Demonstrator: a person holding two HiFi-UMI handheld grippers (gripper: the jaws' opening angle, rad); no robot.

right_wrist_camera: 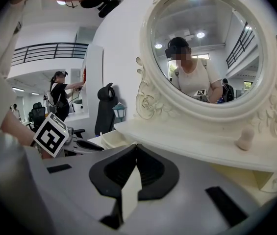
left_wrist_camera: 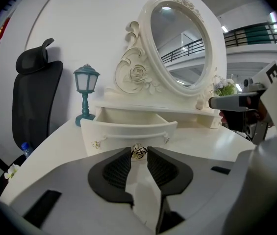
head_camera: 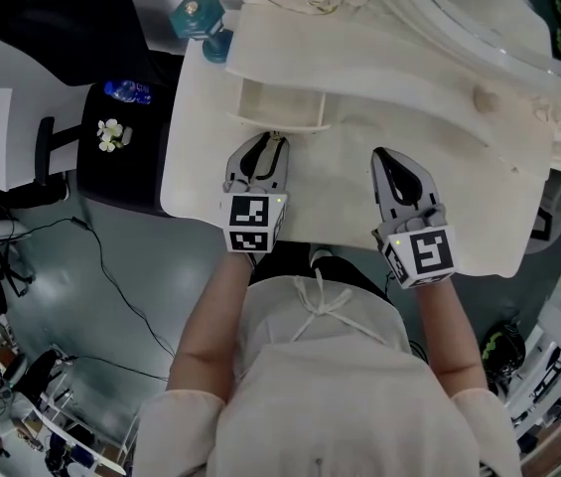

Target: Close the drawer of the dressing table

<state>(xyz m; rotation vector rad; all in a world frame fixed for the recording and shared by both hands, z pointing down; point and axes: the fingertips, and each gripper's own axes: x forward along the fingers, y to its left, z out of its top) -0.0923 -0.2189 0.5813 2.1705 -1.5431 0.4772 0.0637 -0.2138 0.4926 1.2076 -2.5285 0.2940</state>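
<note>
The small drawer of the cream dressing table stands pulled out toward me. In the left gripper view its curved front carries a metal middle knob. My left gripper is at the drawer front, and its two black pads close in on that knob from either side. My right gripper rests over the tabletop to the right of the drawer, shut, with nothing between its tips.
A teal lantern lamp stands at the table's back left corner. The oval mirror rises behind the drawer shelf. A black office chair and a dark stool with a bottle and flowers sit to the left.
</note>
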